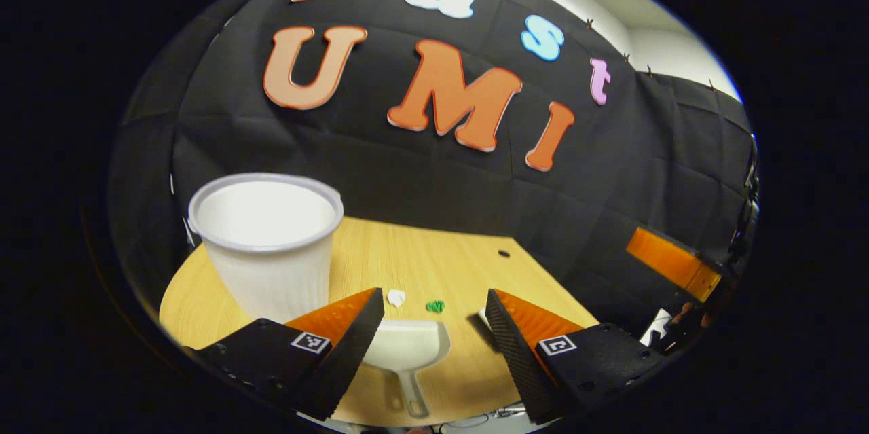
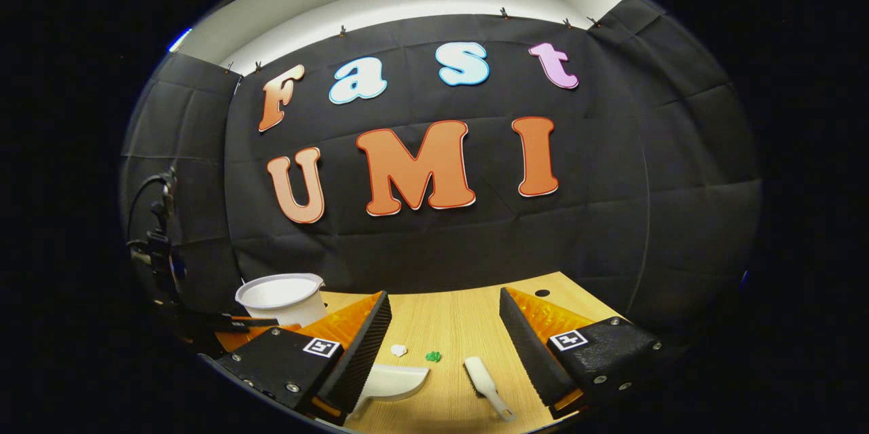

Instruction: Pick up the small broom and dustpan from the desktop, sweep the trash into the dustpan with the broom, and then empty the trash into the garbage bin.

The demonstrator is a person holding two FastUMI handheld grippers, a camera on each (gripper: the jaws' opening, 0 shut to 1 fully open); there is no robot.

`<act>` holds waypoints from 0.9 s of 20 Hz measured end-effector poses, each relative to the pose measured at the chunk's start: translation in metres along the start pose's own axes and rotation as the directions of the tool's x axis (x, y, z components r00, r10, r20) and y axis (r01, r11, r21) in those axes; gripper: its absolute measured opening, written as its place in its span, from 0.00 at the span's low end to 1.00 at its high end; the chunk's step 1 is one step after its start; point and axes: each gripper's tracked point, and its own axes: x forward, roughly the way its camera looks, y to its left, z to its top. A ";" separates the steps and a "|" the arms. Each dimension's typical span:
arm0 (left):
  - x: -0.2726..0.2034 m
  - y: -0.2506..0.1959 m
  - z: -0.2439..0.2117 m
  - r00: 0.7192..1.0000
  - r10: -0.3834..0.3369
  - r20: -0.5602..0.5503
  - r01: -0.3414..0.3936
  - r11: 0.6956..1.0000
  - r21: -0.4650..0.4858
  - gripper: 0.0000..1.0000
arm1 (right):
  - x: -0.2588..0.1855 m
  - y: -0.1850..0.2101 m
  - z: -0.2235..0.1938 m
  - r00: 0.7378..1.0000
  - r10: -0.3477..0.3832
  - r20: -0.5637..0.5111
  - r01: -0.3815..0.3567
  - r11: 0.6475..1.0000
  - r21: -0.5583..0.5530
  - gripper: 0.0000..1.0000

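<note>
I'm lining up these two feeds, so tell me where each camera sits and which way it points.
Left gripper view: rides the left claw, open, low over the desk, facing the bin, dustpan and scraps.
Right gripper view: rides the right claw, open, farther back, facing the broom and dustpan.
Shared: bin, dustpan, white scrap, green scrap, wooden desk.

A white dustpan [image 2: 394,381] lies flat on the wooden worktop [image 2: 455,325], mouth toward the booth wall, its handle pointing back to the near edge. Just beyond its mouth sit two bits of trash: a white crumpled scrap [image 2: 398,350] and a green one [image 2: 432,356], close together. The small white broom [image 2: 487,378] lies right of the dustpan, apart from it. A white ribbed garbage bin [image 1: 268,244] stands upright at the left.
</note>
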 end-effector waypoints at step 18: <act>0.061 0.046 -0.215 0.559 0.133 -0.818 -0.145 0.988 0.062 0.98 | 0.062 -0.094 -0.090 0.978 0.047 -0.206 -0.027 0.995 0.096 0.96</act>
